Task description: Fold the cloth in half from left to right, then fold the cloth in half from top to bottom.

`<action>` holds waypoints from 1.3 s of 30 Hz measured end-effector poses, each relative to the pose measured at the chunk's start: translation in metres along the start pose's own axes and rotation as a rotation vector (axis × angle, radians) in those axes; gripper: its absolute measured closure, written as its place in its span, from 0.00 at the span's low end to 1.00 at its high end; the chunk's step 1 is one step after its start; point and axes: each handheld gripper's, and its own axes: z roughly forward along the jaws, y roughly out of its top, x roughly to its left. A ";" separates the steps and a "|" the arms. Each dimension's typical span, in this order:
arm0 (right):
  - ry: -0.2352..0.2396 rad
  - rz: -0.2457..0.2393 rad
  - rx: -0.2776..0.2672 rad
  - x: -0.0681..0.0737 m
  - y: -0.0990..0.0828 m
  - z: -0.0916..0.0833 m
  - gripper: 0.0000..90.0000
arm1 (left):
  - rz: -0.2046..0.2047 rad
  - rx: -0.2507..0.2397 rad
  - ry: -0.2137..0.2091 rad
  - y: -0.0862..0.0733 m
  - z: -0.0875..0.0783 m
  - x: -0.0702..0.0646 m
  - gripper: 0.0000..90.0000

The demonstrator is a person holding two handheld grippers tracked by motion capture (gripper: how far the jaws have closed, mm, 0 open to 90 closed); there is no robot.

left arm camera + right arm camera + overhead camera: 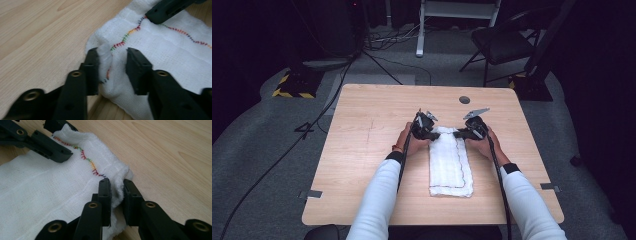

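Work in hand: a person at a wooden table (362,150) is folding a white cloth (451,165) with a hand-held gripper in each hand.
Cloth: it lies flat near the middle of the table as a long narrow strip running away from the person, already doubled over by the look of the layered edges. A line of coloured stitching (125,37) runs along its hem.
Left gripper (426,127): it sits at the far left corner of the cloth. In the left gripper view a bunched fold of the corner stands between the jaws, touching the left one, while a gap shows beside the right one; I'd call it not quite clamped.
Right gripper (468,131): it is at the far right corner. In the right gripper view the jaws are pinched on a puckered bit of the cloth edge (117,187), pressing it from both sides.
Done so far: the cloth looks folded lengthwise at least once and both far corners are taken up or nearly so.
Left to do: I judge the far end has yet to be lifted and brought toward the near end (451,192), which rests untouched on the table.
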 end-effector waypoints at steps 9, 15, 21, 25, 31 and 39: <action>-0.068 -0.042 -0.011 0.005 0.005 -0.002 0.93 | 0.013 -0.008 0.049 0.007 0.000 0.001 0.88; -0.123 -0.065 -0.073 0.008 0.013 -0.010 0.94 | 0.030 -0.032 0.091 0.019 -0.008 0.004 0.89; -0.150 -0.090 -0.105 0.009 0.019 -0.015 0.94 | 0.065 -0.031 0.110 0.026 -0.013 0.005 0.90; -0.160 -0.098 -0.131 0.009 0.025 -0.020 0.94 | 0.074 -0.061 0.138 0.031 -0.021 0.003 0.90; -0.184 -0.107 -0.161 0.007 0.039 -0.033 0.94 | 0.084 -0.091 0.153 0.044 -0.033 0.003 0.89; -0.213 -0.124 -0.177 0.006 0.053 -0.039 0.94 | 0.080 -0.124 0.175 0.050 -0.037 0.008 0.89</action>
